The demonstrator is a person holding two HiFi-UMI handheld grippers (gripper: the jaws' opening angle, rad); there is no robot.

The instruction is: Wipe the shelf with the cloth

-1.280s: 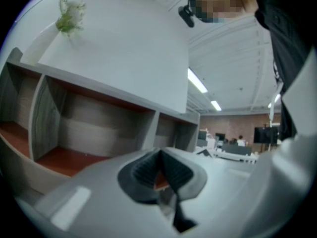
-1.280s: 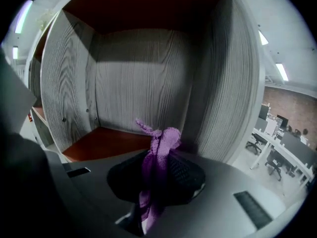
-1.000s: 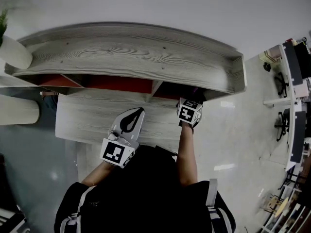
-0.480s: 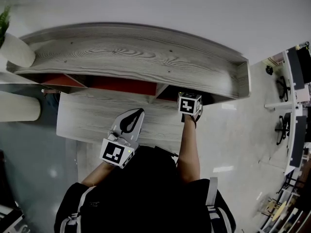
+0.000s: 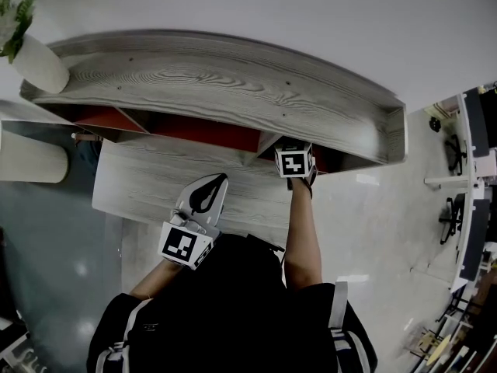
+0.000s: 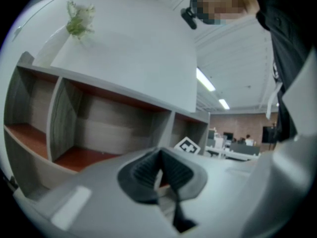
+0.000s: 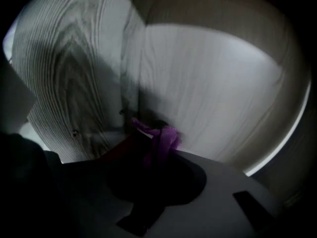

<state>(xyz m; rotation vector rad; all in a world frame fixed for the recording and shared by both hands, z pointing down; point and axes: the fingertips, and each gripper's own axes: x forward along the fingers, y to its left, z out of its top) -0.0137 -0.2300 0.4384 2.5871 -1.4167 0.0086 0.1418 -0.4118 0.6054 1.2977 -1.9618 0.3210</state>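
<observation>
Shelf: grey wood, red compartment floors.
Right gripper: jaws clamped on the purple cloth, reached into the shelf's right-end compartment.
Cloth: at the compartment's back corner, where the divider meets the rear wall (dim in there).
Left gripper: jaws pressed together, nothing between them, above the front edge of the lower board.

Left gripper: light grey shell, black ribbed pads, white cube bearing black square markers. Right gripper: grey shell, matching marker cube. Operator wears black short-sleeved top; pale grey straps over both shoulders
</observation>
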